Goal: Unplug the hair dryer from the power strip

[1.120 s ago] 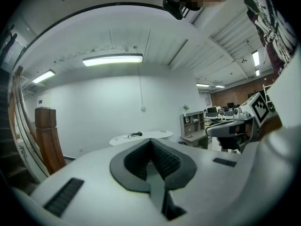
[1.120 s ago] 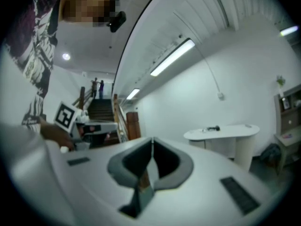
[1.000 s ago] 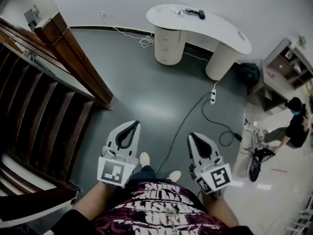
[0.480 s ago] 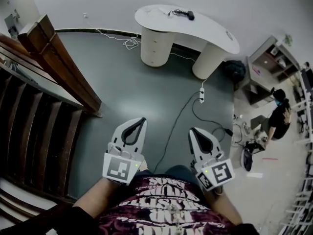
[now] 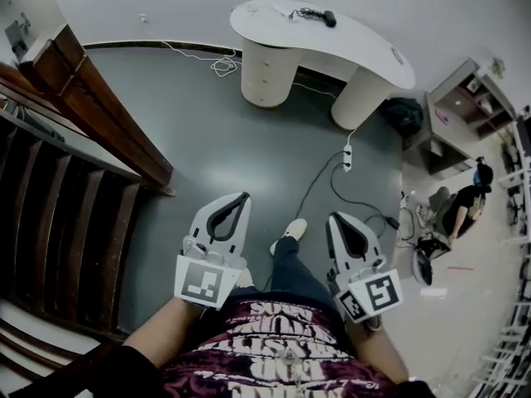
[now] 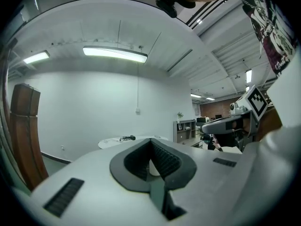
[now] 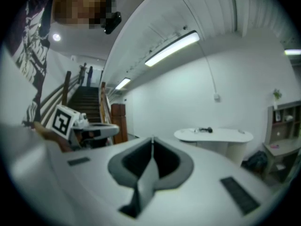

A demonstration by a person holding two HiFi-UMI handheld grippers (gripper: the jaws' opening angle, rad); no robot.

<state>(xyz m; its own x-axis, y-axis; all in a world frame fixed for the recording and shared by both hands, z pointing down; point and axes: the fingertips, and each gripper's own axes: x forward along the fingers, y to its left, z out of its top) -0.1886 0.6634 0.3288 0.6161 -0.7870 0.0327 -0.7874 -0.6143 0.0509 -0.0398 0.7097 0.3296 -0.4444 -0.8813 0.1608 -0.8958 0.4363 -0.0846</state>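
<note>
Head view: my left gripper (image 5: 241, 198) and my right gripper (image 5: 334, 217) are held side by side above the grey floor (image 5: 224, 156), both pointing toward 12 o'clock.

Left gripper view: the jaws are pressed together at the tips, with nothing between them.

Right gripper view: the jaws are likewise pressed together and empty.

The power strip (image 5: 348, 157) lies on the floor at 1 o'clock from my right gripper, well apart from it and near the foot of the white table (image 5: 365, 52). A black cable (image 5: 309, 194) runs from the strip toward 7 o'clock, in the direction of my shoe (image 5: 292, 229).

A small dark object (image 5: 328, 18) rests on the table top at 12 o'clock. It may be the hair dryer, but it is too small to confirm.

A wooden stair railing (image 5: 99, 98) stands at 10 o'clock.
</note>
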